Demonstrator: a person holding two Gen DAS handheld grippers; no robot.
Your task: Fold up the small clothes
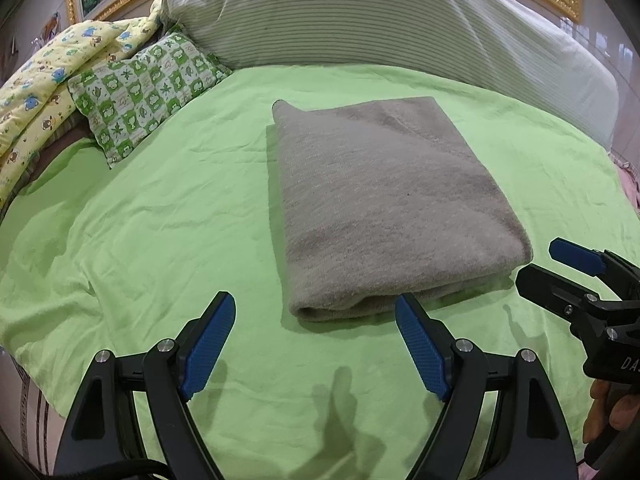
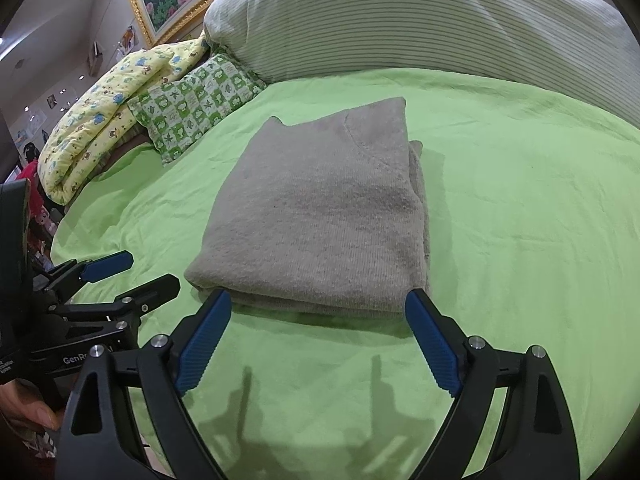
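One folded grey garment (image 1: pixel 384 208) on the green sheet (image 1: pixel 160 216); two hand-held grippers (image 1: pixel 316 312) (image 2: pixel 318 312) wide open, empty.

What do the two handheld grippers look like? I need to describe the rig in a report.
Both the left gripper and right gripper have black angular frames with silver bolts and ridged blue finger pads. White lettering marks the bodies, partly hidden. A black cable shows on the left gripper.

Grey folded garment (image 1: pixel 384 208), lime-green sheet (image 1: pixel 160 240), green-checked pillow (image 1: pixel 148 80), yellow cartoon-print quilt (image 1: pixel 48 76), blue jaws
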